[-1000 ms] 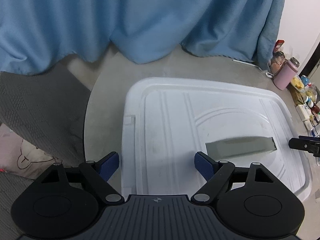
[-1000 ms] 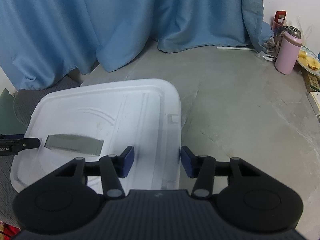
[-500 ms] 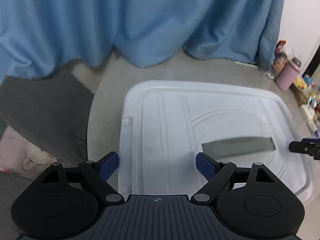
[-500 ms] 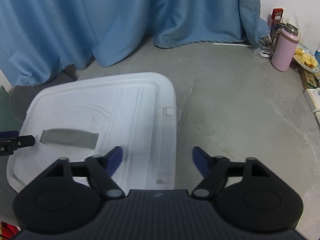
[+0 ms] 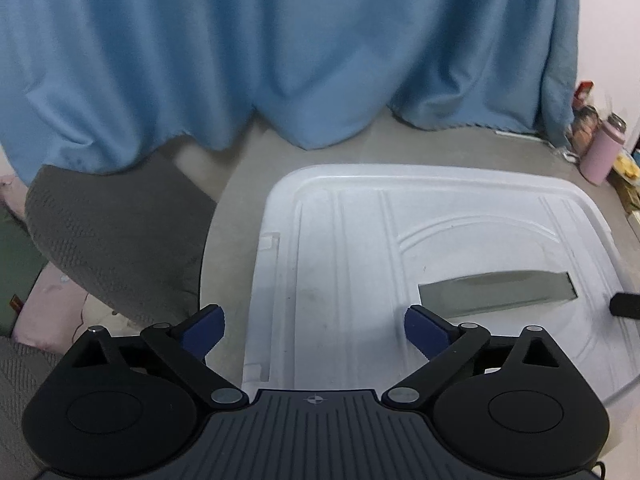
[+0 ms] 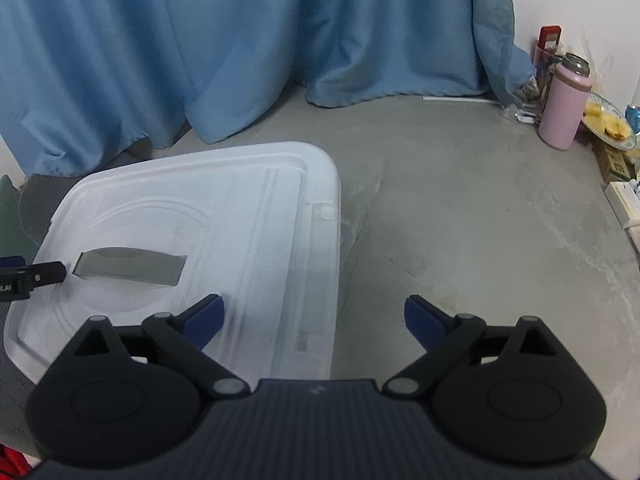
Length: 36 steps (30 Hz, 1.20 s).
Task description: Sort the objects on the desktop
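A white plastic storage box with its lid (image 5: 352, 248) (image 6: 240, 216) on sits on the grey floor. A strip of grey tape (image 5: 496, 290) (image 6: 130, 266) lies across the lid's round embossed part. My left gripper (image 5: 314, 330) hovers over the lid's left edge, jaws opening wide, nothing between them. My right gripper (image 6: 314, 318) hangs over the lid's right edge, jaws also opening, nothing held. The tip of the other gripper shows at the frame edge in each view: the right gripper's finger (image 5: 624, 306) and the left gripper's finger (image 6: 36, 278).
A blue curtain (image 5: 280, 52) (image 6: 240, 40) hangs behind the box. A grey mat (image 5: 112, 232) and pink cushion (image 5: 48, 312) lie left. At far right stand a pink bottle (image 6: 564, 116) (image 5: 602, 152), a plate of food (image 6: 608, 122) and small boxes (image 6: 624, 204).
Both grippers' jaws spread much wider, the right from nearly shut on the lid's edge. The left camera view pulled back a little; the box looks lower and smaller.
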Available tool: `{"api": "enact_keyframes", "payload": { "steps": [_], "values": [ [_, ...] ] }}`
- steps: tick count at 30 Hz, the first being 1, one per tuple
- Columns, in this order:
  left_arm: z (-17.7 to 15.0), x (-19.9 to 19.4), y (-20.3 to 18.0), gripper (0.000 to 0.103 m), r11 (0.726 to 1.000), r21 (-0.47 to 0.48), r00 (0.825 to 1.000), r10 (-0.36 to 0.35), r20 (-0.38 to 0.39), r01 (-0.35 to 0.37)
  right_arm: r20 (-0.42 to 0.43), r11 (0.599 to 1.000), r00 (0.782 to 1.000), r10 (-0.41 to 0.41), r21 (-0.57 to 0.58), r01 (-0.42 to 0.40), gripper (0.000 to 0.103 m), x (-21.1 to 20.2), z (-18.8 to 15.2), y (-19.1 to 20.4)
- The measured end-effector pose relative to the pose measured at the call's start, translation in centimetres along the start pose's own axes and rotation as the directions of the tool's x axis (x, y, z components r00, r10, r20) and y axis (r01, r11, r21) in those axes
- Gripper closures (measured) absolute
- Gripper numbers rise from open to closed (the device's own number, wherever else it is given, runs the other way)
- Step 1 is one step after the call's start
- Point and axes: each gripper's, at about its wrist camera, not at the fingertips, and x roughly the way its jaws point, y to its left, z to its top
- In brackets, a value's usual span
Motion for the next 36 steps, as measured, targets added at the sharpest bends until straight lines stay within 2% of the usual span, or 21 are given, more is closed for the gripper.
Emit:
{"api": "enact_keyframes", "payload": {
  "steps": [4, 8, 12, 18, 25, 30, 36],
  "values": [
    [-0.6, -1.9, -0.7, 0.005, 1.0, -0.004, 0.998, 0.031, 0.063, -0.031, 0.065, 0.999, 0.997, 0.052, -0.002, -0.052, 0.007, -2.1, -0.3, 0.1],
    [-1.5, -4.9, -1.5, 0.004, 0.998, -0.047, 0.986, 0.036, 0.161, -0.029, 0.101, 0.998, 0.993, 0.057, -0.042, -0.053, 0.007, -3.9, -1.1, 0.7],
    [-3.1, -7.0, -2.1, 0.004, 0.996, -0.083, 0.978, 0.033, 0.207, -0.017, 0.125, 0.997, 0.991, 0.056, -0.064, -0.048, 0.007, -5.6, -2.4, 1.6],
    [-6.4, -9.0, -3.3, 0.004, 0.995, -0.095, 0.975, 0.011, 0.223, 0.01, 0.151, 0.996, 0.987, 0.05, -0.078, -0.039, 0.007, -7.5, -4.9, 2.7],
    [-12.0, -10.9, -3.9, 0.003, 0.994, -0.098, 0.973, -0.014, 0.232, 0.038, 0.197, 0.996, 0.98, 0.041, -0.085, -0.025, 0.007, -9.4, -9.3, 4.2],
    [-15.9, -11.4, -4.0, 0.003, 0.994, -0.104, 0.978, -0.011, 0.21, 0.034, 0.179, 0.998, 0.984, 0.023, -0.064, -0.011, 0.007, -9.4, -12.7, 4.9],
    [-20.5, -11.6, -3.9, 0.003, 0.991, -0.135, 0.977, 0.004, 0.213, 0.025, 0.21, 0.999, 0.978, -0.007, -0.045, 0.017, 0.007, -9.0, -16.8, 5.6]
  ]
}}
